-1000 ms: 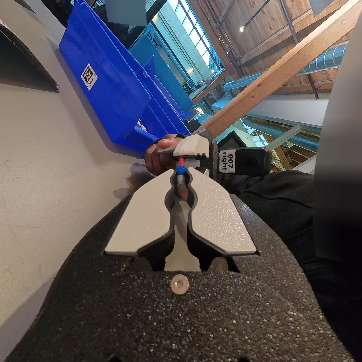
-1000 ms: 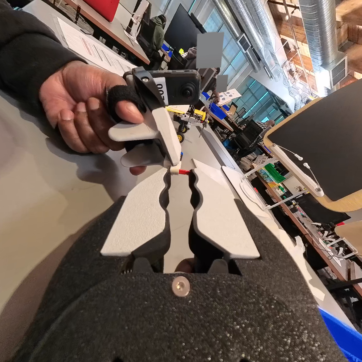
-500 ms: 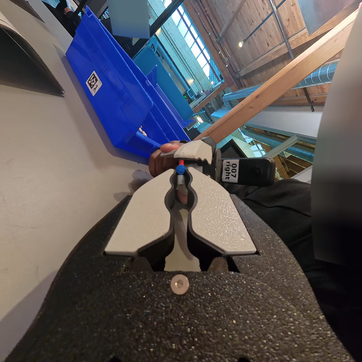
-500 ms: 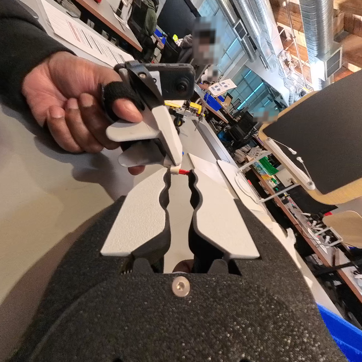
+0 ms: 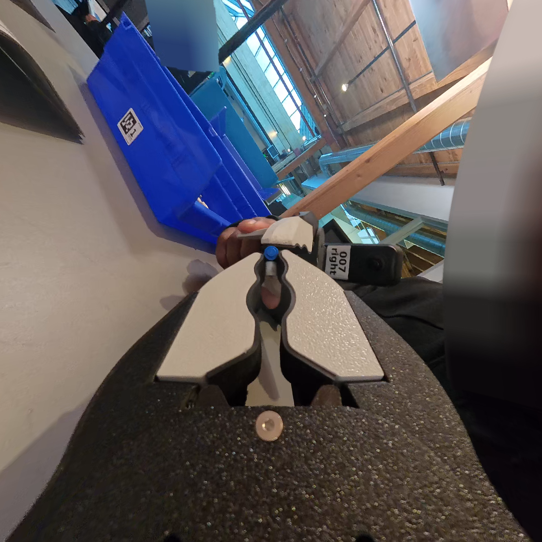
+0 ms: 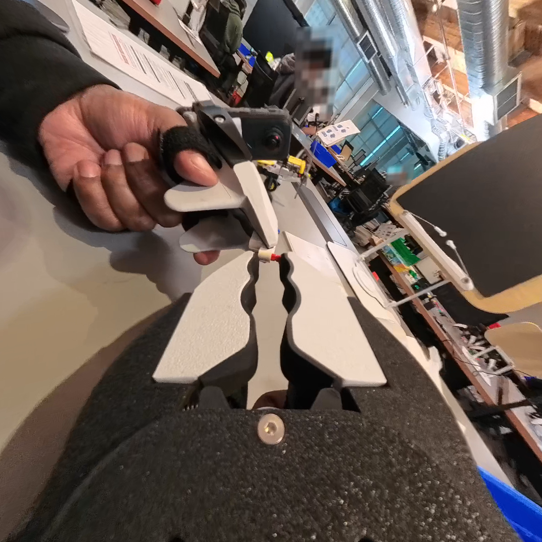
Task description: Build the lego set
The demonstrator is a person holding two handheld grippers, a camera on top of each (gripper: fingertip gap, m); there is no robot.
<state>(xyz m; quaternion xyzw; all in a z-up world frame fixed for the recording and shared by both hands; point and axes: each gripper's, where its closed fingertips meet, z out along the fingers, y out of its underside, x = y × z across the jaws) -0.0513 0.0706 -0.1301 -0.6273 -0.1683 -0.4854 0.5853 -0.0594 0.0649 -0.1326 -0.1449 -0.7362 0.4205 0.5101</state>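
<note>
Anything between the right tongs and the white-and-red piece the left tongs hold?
Nothing visible. The white sleeve with red pin, gripped by the left tongs, sits between the tips of the right tongs, with its red end against one pad.

The two grippers meet tip to tip above the grey table (image 5: 58,264), so neither has room to go straight ahead: the left gripper (image 5: 271,258) faces the right gripper (image 6: 269,258) and the hand (image 5: 234,243) behind it. A blue bin (image 5: 164,152) blocks the table's far side in the left wrist view. The bare tabletop left of the tips is open. In the right wrist view, white flat plates (image 6: 346,264) lie toward the table's edge.
</note>
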